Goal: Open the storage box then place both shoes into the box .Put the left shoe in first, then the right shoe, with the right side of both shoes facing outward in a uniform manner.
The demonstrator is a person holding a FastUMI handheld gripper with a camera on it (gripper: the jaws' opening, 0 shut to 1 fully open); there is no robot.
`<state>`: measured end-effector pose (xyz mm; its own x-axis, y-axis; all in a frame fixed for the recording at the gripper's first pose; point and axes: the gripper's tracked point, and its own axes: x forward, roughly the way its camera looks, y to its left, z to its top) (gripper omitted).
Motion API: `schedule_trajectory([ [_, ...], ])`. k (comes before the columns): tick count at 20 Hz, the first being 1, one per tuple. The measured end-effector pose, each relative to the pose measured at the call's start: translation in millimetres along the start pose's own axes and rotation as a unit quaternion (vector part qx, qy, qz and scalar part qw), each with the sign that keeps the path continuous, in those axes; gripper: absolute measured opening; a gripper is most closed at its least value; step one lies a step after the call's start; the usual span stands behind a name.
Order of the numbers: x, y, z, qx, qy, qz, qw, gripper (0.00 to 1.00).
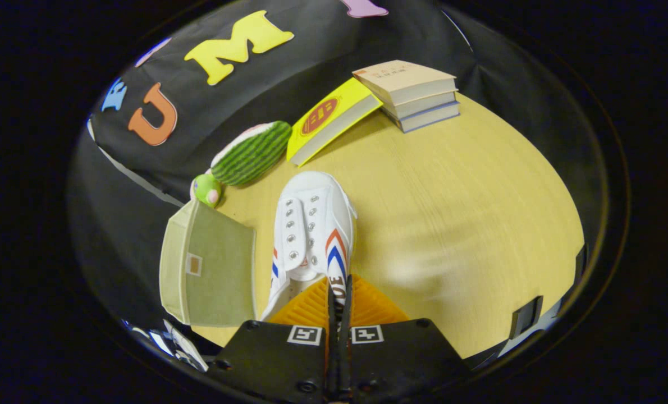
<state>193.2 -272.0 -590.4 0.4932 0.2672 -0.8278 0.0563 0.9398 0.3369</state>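
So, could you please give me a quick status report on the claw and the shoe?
Claw shut on white canvas shoe, pinching its side wall. Olive fabric storage box beside it, just left. Nothing blocking between them.

Shoe (311,235) is lying on the tabletop (469,213), heel wall sitting pinched between the tongs (338,297). Storage box (210,269) is sitting just left of the shoe. Plush toy (244,157) is lying beyond the shoe, to its left. Leaning book (331,120) and book stack (410,92) are resting beyond the shoe, to its right.
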Motion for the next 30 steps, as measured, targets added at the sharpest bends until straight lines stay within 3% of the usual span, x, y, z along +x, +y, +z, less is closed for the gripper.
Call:
schedule_trajectory([
  [10, -60, 143, 14, -0.016, -0.022, 0.033, 0.999, 0.06],
  [13, -53, 180, -3, -0.031, -0.004, 0.041, 0.999, 0.06],
  [20, -19, 242, -38, 0.007, 0.022, 0.053, 0.998, 0.06],
  [25, 7, 278, -45, 0.054, -0.017, 0.072, 0.996, 0.06],
  [29, 20, 290, -50, 0.029, -0.045, 0.061, 0.997, 0.06],
  [30, 20, 295, -48, 0.015, -0.055, 0.069, 0.996, 0.10],
])
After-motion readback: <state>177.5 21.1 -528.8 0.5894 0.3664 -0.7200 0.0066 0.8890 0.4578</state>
